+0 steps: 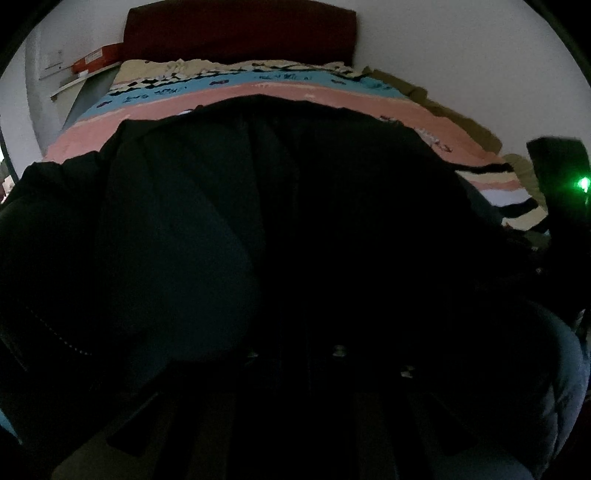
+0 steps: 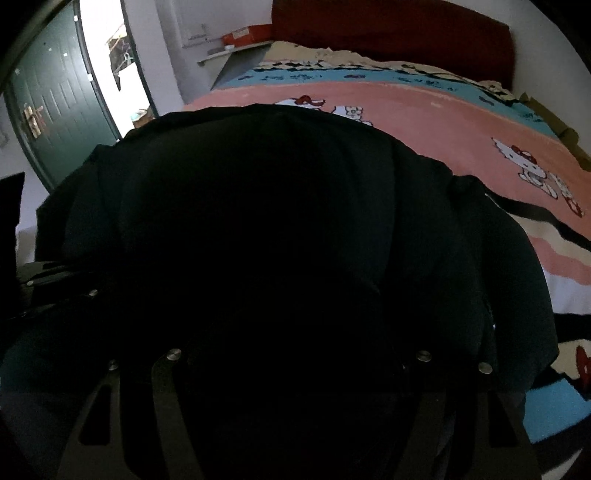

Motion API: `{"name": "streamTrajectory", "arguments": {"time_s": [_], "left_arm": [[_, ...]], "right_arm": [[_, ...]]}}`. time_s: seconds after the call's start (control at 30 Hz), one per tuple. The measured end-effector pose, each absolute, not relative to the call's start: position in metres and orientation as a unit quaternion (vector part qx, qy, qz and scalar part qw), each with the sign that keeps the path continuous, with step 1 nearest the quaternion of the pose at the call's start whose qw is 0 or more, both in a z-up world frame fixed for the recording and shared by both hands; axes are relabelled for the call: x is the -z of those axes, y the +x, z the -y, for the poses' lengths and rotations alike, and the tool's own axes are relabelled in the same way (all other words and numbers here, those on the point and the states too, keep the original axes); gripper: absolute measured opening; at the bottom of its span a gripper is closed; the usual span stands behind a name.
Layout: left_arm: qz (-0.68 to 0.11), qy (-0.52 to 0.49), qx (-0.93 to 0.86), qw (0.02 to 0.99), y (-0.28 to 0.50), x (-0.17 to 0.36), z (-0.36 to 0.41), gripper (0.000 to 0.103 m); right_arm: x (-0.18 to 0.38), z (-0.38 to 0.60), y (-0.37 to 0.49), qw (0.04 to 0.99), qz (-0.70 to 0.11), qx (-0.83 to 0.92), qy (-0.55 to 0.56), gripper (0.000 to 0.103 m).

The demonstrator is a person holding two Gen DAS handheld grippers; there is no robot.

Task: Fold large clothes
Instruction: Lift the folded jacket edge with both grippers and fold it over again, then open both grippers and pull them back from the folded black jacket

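A large black garment [image 1: 258,221] lies bunched on the bed and fills most of both views; it also shows in the right wrist view [image 2: 258,206]. The cloth covers the fingers of my left gripper [image 1: 295,369], so their state is hidden. The cloth also drapes over my right gripper [image 2: 295,369]; only its metal side plates [image 2: 166,398] and bolts show below the fabric. The right gripper's body with a green light [image 1: 561,184] appears at the right edge of the left wrist view.
The bed has a pink and blue cartoon blanket [image 2: 424,107] and a dark red headboard [image 1: 240,29]. A shelf with an orange box [image 1: 96,59] is by the wall at left. A green door [image 2: 55,96] stands open at the far left.
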State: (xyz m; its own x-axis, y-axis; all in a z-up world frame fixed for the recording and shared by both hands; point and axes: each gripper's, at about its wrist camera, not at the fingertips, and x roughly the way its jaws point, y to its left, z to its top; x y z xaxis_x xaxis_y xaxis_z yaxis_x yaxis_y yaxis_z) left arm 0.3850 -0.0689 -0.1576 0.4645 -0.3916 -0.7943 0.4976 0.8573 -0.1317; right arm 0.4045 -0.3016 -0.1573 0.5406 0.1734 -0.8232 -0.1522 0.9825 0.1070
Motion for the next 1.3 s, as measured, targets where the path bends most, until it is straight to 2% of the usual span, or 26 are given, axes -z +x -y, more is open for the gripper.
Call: {"name": "streamTrajectory", "arguments": {"time_s": [0.17, 0.33, 0.47, 0.7, 0.87, 1.1, 1.3], "left_arm": [[-0.455, 0.045, 0.269, 0.848, 0.377, 0.129, 0.059, 0.008], [-0.420, 0.006, 0.292, 0.859, 0.350, 0.083, 0.042, 0.009], [-0.423, 0.019, 0.326, 0.845, 0.328, 0.079, 0.058, 0.009], [-0.470, 0.036, 0.298, 0.830, 0.317, 0.132, 0.071, 0.009], [-0.469, 0.038, 0.279, 0.837, 0.316, 0.151, 0.074, 0.009], [-0.469, 0.025, 0.279, 0.837, 0.315, 0.159, 0.071, 0.009], [-0.451, 0.050, 0.267, 0.850, 0.305, 0.145, 0.073, 0.009]], "right_arm": [[0.133, 0.300, 0.400, 0.862, -0.499, -0.087, 0.007, 0.069], [0.081, 0.304, 0.352, 0.892, -0.442, -0.092, -0.004, 0.069], [0.066, 0.306, 0.327, 0.896, -0.431, -0.107, 0.009, 0.070], [0.113, 0.306, 0.320, 0.872, -0.476, -0.118, 0.011, 0.070], [0.146, 0.297, 0.336, 0.864, -0.492, -0.110, -0.004, 0.072], [0.165, 0.293, 0.345, 0.855, -0.509, -0.102, -0.015, 0.073], [0.156, 0.292, 0.341, 0.855, -0.510, -0.092, -0.027, 0.073]]}}
